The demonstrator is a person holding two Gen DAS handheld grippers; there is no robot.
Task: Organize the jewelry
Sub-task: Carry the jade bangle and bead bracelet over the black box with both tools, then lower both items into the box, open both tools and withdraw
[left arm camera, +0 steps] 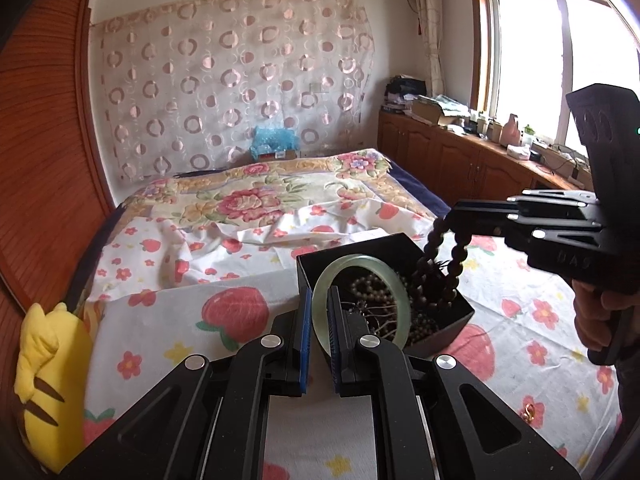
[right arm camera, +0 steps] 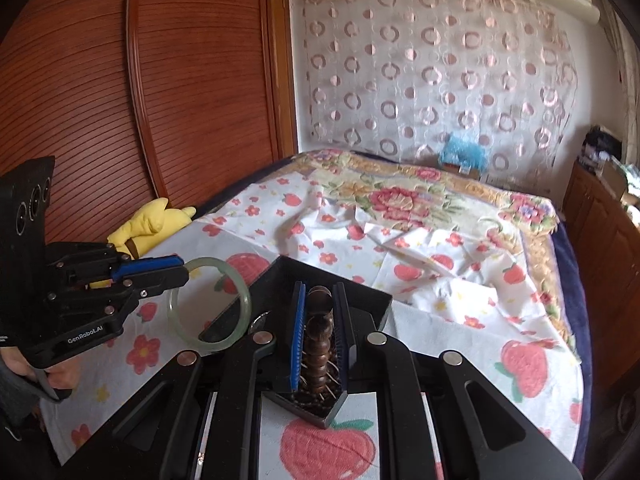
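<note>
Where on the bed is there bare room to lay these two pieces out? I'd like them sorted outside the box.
Free: the strawberry sheet between the yellow plush and the black box, and the rumpled stretch behind the box toward the floral blanket. Crowded: the box itself, full of beads, with the green bangle and dark bead bracelet held over it.

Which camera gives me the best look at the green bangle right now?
The right wrist view: the green bangle shows as a nearly whole ring, pinched by the left hand-held gripper beside the black box. The left wrist view shows it edge-on, partly hidden by its own fingers.
</note>
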